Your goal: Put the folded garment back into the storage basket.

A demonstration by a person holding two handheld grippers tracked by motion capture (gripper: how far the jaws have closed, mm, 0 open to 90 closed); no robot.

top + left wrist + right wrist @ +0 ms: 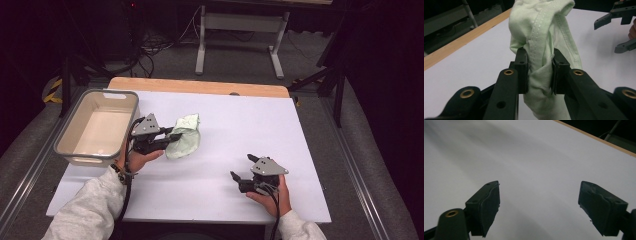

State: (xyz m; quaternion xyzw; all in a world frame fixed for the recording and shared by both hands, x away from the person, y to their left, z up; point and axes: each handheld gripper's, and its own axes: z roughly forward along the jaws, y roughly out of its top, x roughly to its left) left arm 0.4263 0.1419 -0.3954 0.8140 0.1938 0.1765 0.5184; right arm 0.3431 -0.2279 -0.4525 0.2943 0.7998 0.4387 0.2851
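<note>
Two matte black jaws of the left gripper [537,72] are clamped on a pale green cloth [541,37], pinching it into a narrow twisted waist between the ribbed rubber pads [522,72]. Brass-ringed rivets dot the hard plastic arms behind them. The soft knit fabric bunches into a rounded lobe beyond the pads, a stitched hem curving over its top, and a limp tail hangs below. In the high view the cloth [184,136] droops from the jaws just over the smooth white table [240,130], beside a rectangular grey plastic bin [65,140] with rounded corners at the left edge. Well apart, the right gripper [539,205] rests released, its wedge-shaped pads spread wide over bare tabletop.
</note>
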